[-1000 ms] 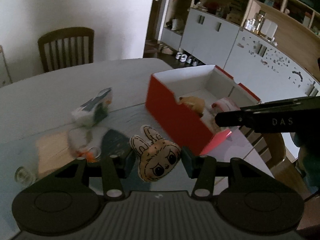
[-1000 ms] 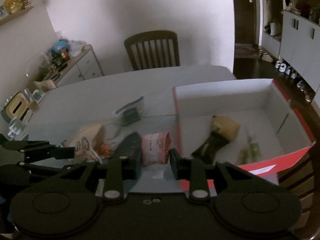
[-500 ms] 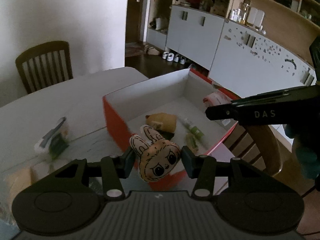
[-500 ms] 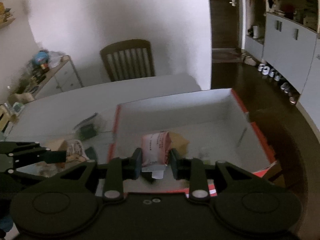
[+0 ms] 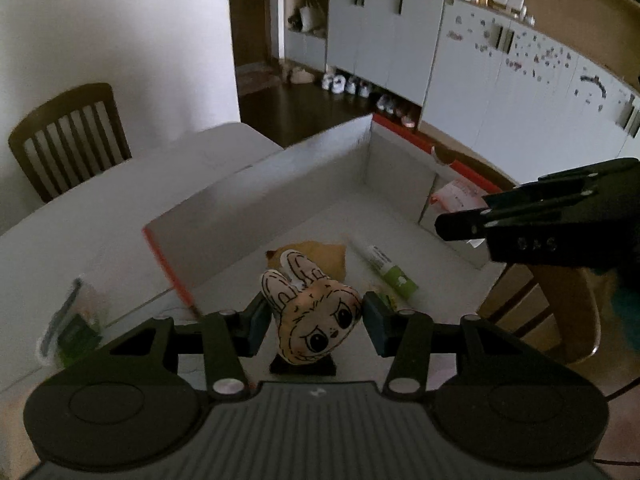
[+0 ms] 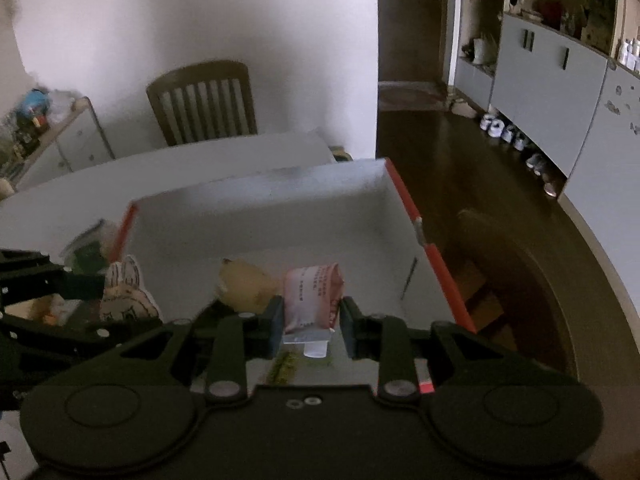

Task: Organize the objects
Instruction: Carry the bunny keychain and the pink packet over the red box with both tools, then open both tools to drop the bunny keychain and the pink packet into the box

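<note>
2 grippers over red box [image 5: 168, 258] — bunny toy [image 5: 316, 316], pink packet [image 6: 312, 298]

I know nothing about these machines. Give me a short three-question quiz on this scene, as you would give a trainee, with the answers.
1. True or false: the left claw is empty.
2. What does the right claw hold? A) a glue stick B) a pink packet C) a spoon
3. Fill in: the green and white tube lies inside the red ____.

Key
1. False: it grips a bunny-face plush.
2. B: the pink packet sits between its fingers, over the box.
3. Box: the red box with white inner walls, which also holds a tan item.
</note>
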{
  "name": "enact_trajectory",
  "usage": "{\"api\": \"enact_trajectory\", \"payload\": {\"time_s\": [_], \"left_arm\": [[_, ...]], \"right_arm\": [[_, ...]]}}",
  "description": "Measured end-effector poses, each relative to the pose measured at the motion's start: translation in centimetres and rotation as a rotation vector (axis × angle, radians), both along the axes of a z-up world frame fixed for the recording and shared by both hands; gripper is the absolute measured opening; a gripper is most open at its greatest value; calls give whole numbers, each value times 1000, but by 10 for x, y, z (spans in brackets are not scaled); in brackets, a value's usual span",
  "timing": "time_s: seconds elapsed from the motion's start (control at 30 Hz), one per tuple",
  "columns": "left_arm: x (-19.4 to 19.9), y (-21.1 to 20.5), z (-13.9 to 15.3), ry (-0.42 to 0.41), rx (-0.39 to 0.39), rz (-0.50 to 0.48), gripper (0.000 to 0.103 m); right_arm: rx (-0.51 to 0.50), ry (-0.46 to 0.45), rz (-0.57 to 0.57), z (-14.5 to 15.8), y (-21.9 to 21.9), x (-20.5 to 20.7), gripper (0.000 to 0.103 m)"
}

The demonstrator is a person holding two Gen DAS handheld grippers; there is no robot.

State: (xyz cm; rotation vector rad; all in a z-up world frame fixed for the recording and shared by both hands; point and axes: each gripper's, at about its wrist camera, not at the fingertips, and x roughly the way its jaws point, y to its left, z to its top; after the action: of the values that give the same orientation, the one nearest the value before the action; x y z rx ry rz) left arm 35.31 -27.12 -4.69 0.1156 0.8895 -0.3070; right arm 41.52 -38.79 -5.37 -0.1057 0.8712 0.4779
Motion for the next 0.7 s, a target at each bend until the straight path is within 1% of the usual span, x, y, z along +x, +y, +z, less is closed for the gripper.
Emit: {"api": "enact_trajectory", "payload": {"time_s": [0.2, 0.37, 0.47, 0.6, 0.7], "left_arm": [[24, -20, -19, 84, 4, -17, 49], [36, -34, -37, 135, 59, -29, 49], [41, -39, -47, 173, 76, -35, 49], [46, -44, -55, 223, 80, -35, 49], [47, -46, -57, 229, 91, -39, 49]], "right_arm": [[-39, 46, -2, -25, 1, 18, 29], [-80, 83, 23, -44, 7, 25, 29], [-96, 96, 34, -53, 11, 29, 29], [-94, 126, 42, -60, 11, 34, 30], [-93, 146, 42, -63, 10, 38, 30]]}}
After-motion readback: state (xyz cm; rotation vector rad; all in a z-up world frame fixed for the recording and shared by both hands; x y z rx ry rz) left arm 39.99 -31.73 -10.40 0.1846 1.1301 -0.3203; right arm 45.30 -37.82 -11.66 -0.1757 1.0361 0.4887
